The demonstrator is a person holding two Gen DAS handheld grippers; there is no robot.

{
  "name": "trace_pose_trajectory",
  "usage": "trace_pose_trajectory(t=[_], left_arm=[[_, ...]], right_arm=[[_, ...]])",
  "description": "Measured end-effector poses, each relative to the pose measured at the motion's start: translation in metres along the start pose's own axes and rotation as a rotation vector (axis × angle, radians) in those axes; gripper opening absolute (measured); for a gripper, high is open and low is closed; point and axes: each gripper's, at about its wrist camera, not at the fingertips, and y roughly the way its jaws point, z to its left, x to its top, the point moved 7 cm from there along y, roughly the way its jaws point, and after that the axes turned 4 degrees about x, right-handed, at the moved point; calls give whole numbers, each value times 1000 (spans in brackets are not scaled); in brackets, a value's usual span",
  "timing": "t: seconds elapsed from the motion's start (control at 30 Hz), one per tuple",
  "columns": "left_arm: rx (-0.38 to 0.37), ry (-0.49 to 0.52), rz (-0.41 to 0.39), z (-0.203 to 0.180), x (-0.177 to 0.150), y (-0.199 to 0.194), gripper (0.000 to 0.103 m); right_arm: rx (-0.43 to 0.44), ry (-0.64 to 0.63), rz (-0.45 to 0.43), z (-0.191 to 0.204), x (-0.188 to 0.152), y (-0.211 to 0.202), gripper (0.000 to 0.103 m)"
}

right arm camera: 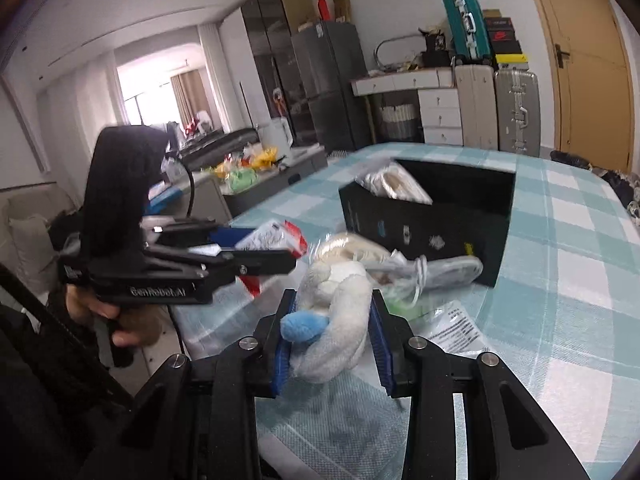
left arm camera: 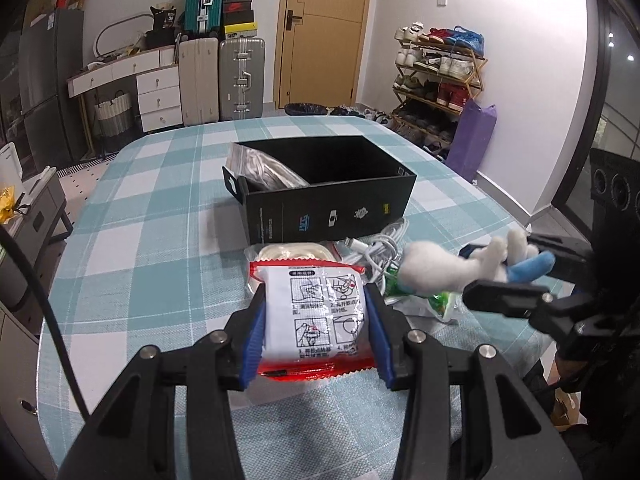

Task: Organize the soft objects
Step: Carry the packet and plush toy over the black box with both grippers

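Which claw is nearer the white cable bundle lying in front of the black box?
Right. The right claw, shut on the plush toy, hangs just beside and above the cable bundle. The left claw, gripping the red-edged packet, sits further over.

The left gripper [left arm camera: 316, 320] is built of matte black angular arms, with a round silver screw head at each pivot, four showing in a row across the lower part of the left wrist view. Its two fingers [left arm camera: 254, 344] carry ribbed blue pads on their inner faces. A black cable [left arm camera: 52, 320] runs along the left edge of that frame. The right gripper [right arm camera: 332, 332] has the same make: black arms, silver screws, blue ribbed pads. In the right wrist view the left gripper shows side-on at centre left, with white lettering reading "GenRobot.AI" on its black body and a black block mounted on top. A hand [right arm camera: 108, 316] wraps its black handle.
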Motion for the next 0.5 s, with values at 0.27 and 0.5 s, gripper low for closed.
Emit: trace_pose_trajectory(t=[0.27, 0.5], left_arm=[[2, 7, -33, -3, 12, -7, 44], [11, 9, -80, -2, 32, -9, 44]], right_arm=[[-43, -17, -43, -3, 18, -15, 34], [-81, -23, -66, -9, 32, -22, 34]])
